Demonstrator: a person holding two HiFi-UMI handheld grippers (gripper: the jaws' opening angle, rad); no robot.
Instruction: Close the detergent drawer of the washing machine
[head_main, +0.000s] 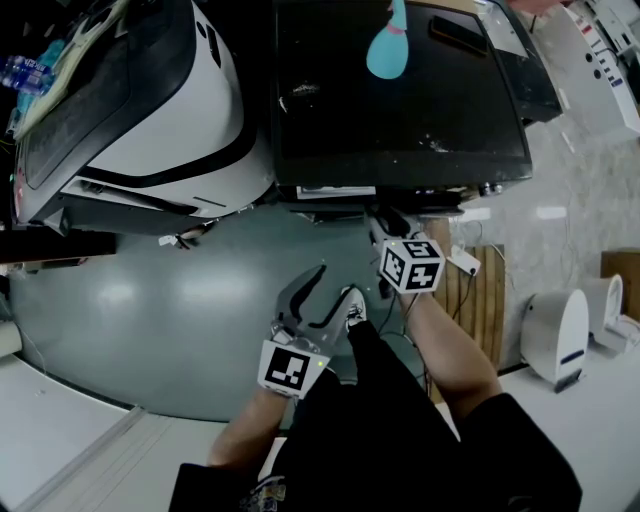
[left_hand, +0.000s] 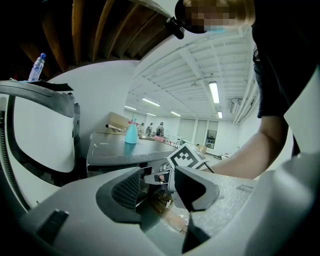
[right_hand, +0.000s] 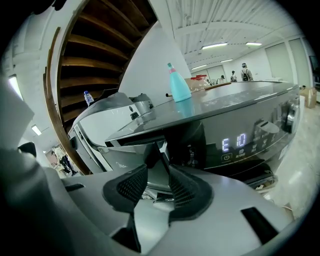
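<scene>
Dark washer (head_main: 400, 110) fills the head view, its drawer (head_main: 335, 190) jutting from the front beside the right gripper (head_main: 388, 222). In the left gripper view, the left gripper (left_hand: 159, 186) has its jaws spread, empty. In the right gripper view, the jaws pinch the drawer front; closing seems in hand, and calls for a straight push inward
</scene>
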